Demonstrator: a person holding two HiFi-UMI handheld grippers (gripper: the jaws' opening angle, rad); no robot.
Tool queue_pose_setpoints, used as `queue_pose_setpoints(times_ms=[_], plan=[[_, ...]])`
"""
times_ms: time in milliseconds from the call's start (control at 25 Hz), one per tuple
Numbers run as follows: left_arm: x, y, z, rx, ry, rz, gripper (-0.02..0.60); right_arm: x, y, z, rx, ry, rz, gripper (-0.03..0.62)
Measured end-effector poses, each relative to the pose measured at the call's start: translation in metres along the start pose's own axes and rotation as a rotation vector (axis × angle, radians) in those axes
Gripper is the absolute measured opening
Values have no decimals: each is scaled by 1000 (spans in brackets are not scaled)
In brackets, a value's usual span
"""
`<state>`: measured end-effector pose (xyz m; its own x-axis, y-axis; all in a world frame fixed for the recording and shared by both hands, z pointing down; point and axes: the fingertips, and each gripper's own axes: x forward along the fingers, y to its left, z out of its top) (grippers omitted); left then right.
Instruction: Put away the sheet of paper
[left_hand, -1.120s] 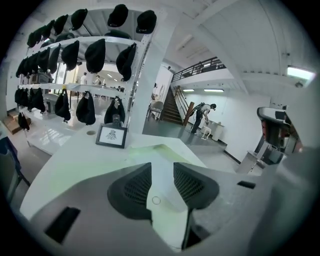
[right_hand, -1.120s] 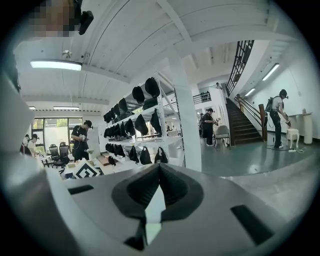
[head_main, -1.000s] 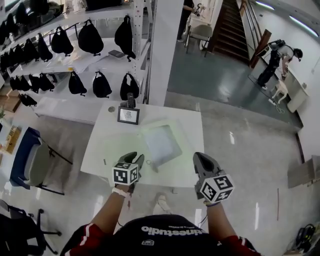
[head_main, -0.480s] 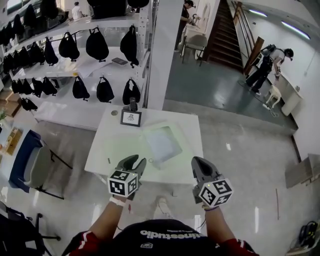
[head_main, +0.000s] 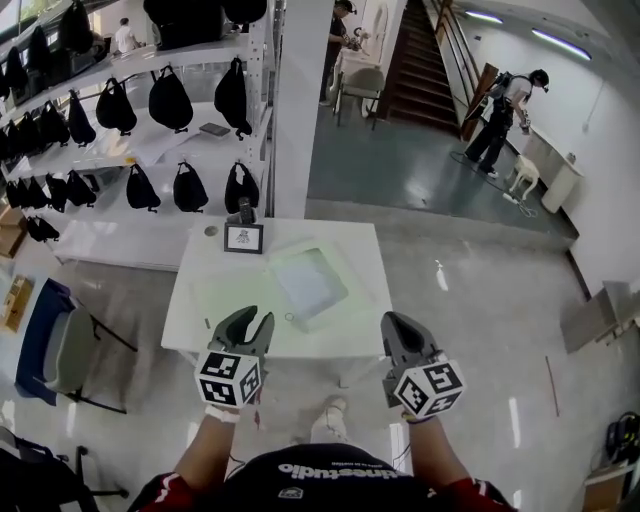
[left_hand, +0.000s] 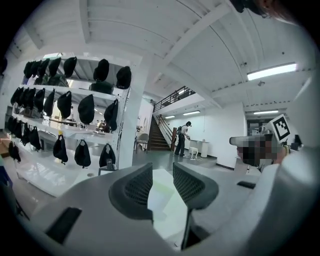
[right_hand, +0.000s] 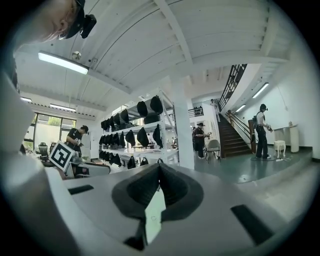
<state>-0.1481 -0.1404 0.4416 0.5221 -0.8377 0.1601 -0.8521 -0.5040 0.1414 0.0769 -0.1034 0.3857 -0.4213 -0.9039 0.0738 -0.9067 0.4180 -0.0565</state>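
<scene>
The sheet of paper (head_main: 305, 282) lies flat on a pale green translucent folder (head_main: 340, 303) in the middle of the white table (head_main: 200, 320). Both grippers hang in the air in front of the table's near edge, apart from the sheet. My left gripper (head_main: 243, 322) is open; its jaws have just been closing a little with nothing between them. Past its fingers (left_hand: 135, 187) the sheet (left_hand: 161, 197) shows on the table. My right gripper (head_main: 399, 328) is shut and holds nothing, its tips meeting (right_hand: 159, 167).
A small framed picture (head_main: 243, 238) stands at the table's far edge with a dark object (head_main: 245, 212) behind it. A small ring (head_main: 288, 318) lies near the folder. Shelves of black bags (head_main: 170, 100) and a white pillar (head_main: 290, 110) stand behind. A blue chair (head_main: 45, 335) is at left.
Both grippers have risen and drawn back toward me. In the head view the table now sits further left and looks smaller. The sheet has not moved.
</scene>
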Motion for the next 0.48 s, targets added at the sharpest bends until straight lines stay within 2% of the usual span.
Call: queue_pose_setpoints(times_ms=[120, 240, 400, 480], plan=[[-7, -2, 16, 45, -39, 7, 116, -4, -2, 5, -7, -17, -24, 4], [-13, 0, 28, 45, -68, 23, 97, -8, -2, 12, -18, -29, -28, 5], [-21, -1, 45, 51, -118, 46, 19, -14, -4, 20, -30, -42, -32, 3], [-22, -3, 50, 63, -137, 38, 8, -16, -5, 22, -30, -50, -34, 5]])
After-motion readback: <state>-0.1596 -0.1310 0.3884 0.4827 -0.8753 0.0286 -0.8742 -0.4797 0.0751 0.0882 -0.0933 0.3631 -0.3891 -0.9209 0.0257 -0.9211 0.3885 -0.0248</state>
